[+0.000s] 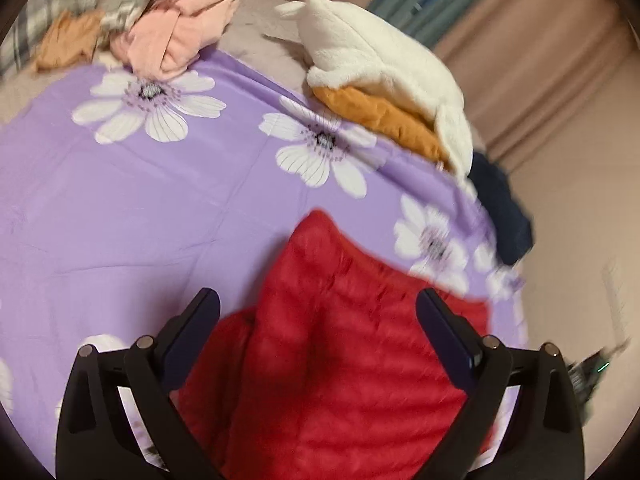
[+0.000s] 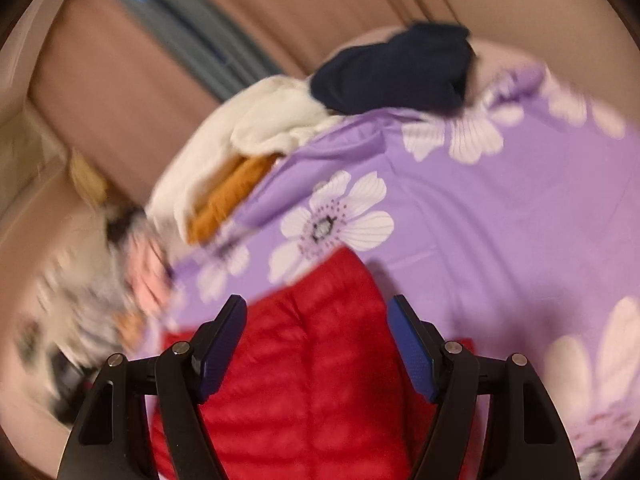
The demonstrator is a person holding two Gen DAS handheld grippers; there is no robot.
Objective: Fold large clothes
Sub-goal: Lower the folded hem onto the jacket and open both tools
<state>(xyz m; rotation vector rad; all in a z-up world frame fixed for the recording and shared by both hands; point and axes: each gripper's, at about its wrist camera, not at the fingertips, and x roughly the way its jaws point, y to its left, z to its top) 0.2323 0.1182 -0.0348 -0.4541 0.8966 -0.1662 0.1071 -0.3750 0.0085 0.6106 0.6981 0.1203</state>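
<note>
Red jacket looks folded on the bed; both grippers, left and right, have fingers apart, holding nothing. Pile of clothes upper left still unfolded.

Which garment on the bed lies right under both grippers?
The red quilted jacket, spread on the purple sheet. The white fleece, mustard piece, navy item and pink bundle sit along the far edges.

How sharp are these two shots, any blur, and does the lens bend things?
Left wrist view: mostly sharp, the purple flowered sheet reads clearly, smearing at the right edge by the dark garment. Right wrist view: softer overall, heavy motion blur at lower left; red quilted jacket stays legible. Both are fisheye, so the bed edge bows, with dark corners.
</note>
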